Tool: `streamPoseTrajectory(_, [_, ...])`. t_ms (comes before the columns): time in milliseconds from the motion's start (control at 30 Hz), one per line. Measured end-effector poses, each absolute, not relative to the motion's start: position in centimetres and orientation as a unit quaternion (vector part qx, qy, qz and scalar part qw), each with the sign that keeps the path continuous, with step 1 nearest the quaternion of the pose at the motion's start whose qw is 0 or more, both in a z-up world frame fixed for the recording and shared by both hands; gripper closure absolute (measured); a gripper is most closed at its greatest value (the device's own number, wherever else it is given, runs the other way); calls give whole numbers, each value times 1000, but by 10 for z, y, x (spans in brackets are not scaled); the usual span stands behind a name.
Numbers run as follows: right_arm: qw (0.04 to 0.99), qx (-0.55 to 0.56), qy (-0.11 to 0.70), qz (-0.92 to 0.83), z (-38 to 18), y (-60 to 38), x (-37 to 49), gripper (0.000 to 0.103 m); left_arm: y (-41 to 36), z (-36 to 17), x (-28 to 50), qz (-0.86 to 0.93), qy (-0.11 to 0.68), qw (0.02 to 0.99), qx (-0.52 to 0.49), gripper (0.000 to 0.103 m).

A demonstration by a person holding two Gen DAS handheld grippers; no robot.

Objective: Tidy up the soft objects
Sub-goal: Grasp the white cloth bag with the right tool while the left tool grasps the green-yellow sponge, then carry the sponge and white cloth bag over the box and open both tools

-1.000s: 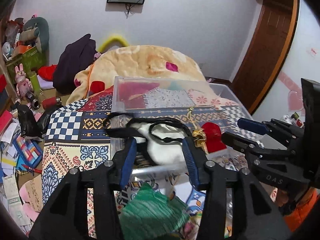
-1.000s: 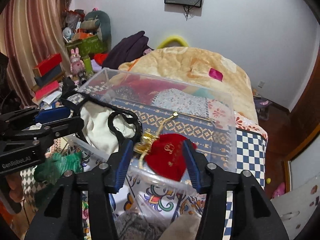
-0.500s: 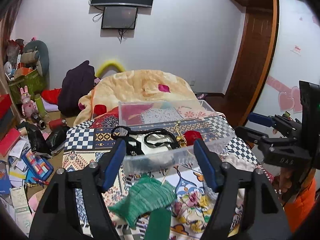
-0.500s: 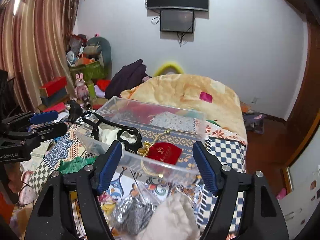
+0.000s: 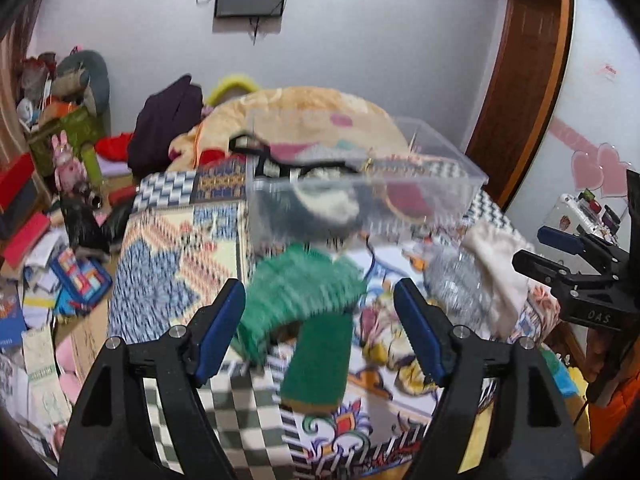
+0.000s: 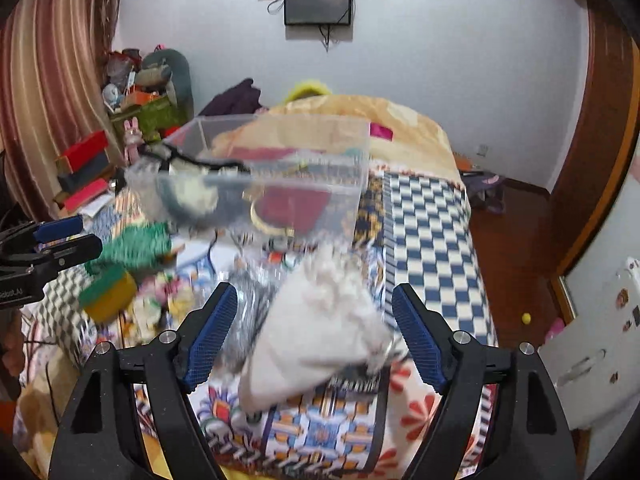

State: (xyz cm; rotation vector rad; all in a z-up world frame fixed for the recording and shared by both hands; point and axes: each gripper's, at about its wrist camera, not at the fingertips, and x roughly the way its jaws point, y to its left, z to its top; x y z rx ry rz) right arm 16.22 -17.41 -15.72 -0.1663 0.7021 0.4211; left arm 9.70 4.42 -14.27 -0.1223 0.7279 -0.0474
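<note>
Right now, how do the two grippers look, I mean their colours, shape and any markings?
Both are alike: the left gripper and the right gripper have black angular plastic frames with silver screw heads. Each finger carries a ribbed blue pad. On the right gripper's body, seen from the left camera, white letters read "DAS". No cables or sleeves are visible.

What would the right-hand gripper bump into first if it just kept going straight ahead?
Most likely the white cloth pouch, which lies on the patterned bedspread directly between the right gripper's open fingers. The clear plastic box sits beyond it. Motion blur makes depth uncertain.
</note>
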Motion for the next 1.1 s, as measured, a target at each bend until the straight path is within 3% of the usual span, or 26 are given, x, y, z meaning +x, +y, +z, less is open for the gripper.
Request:
streamPoseTrajectory(133, [912, -80, 349, 202, -168, -176, 156, 26, 44, -158, 89, -19, 366, 928, -68, 26])
streamPoseTrajectory(400, [906, -72, 370, 193, -184, -183, 156, 68, 39, -175, 80, -8, 378, 924, -62, 46])
streamPoseTrajectory(533, [908, -63, 367, 194, -181, -188, 152, 83, 36, -177, 77, -10, 380, 923, -54, 54])
streamPoseTrajectory(567, [908, -57, 365, 198, -179, -190, 150, 91, 36, -176, 76, -11, 379, 924, -55, 57])
streamPoseTrajectory(700, [912, -40, 354, 204, -170, -195, 147, 93, 39, -170, 72, -20, 373, 925, -65, 64])
streamPoseTrajectory(1100, [922, -16, 323, 211, -144, -199, 143, 95, 41, -155, 62, -17, 354, 933, -63, 67])
